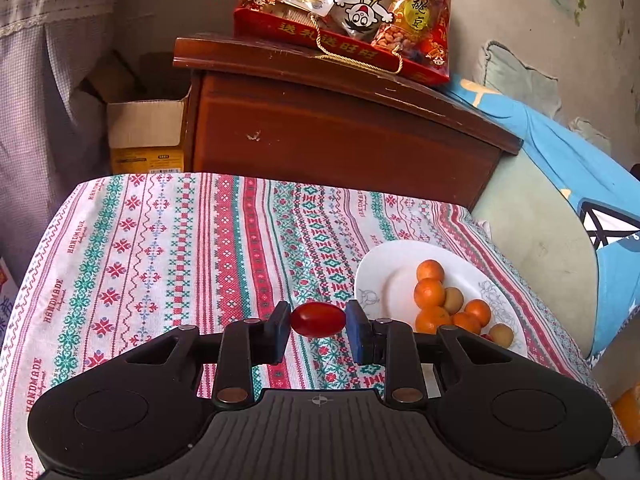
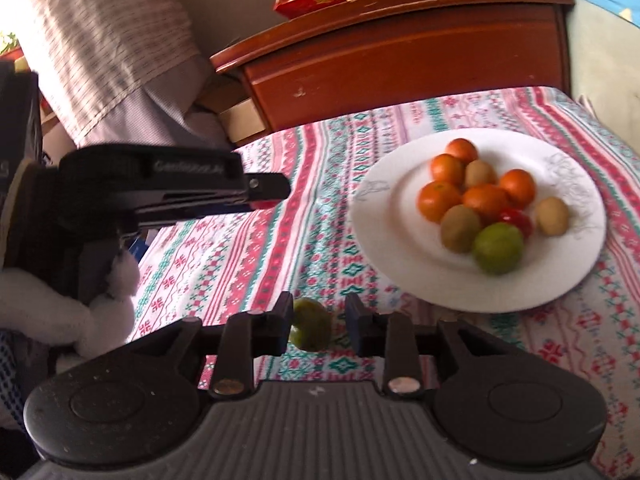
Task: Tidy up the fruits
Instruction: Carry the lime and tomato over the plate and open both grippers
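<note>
Left wrist: left gripper (image 1: 318, 320) clamps tomato (image 1: 318, 319) beside plate (image 1: 374, 276) rim.

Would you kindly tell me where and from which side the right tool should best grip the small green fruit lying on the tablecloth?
Grip the green fruit across its rounded middle, coming from the near side. The right tool already straddles it, one finger touching. It lies loose on the tablecloth, off the plate.

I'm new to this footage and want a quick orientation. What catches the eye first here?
The red tomato pinched in the left hand-held gripper above the patterned tablecloth. To its right, a white plate piled with oranges and other fruit. The right hand-held gripper brackets a small green fruit near the plate.
</note>
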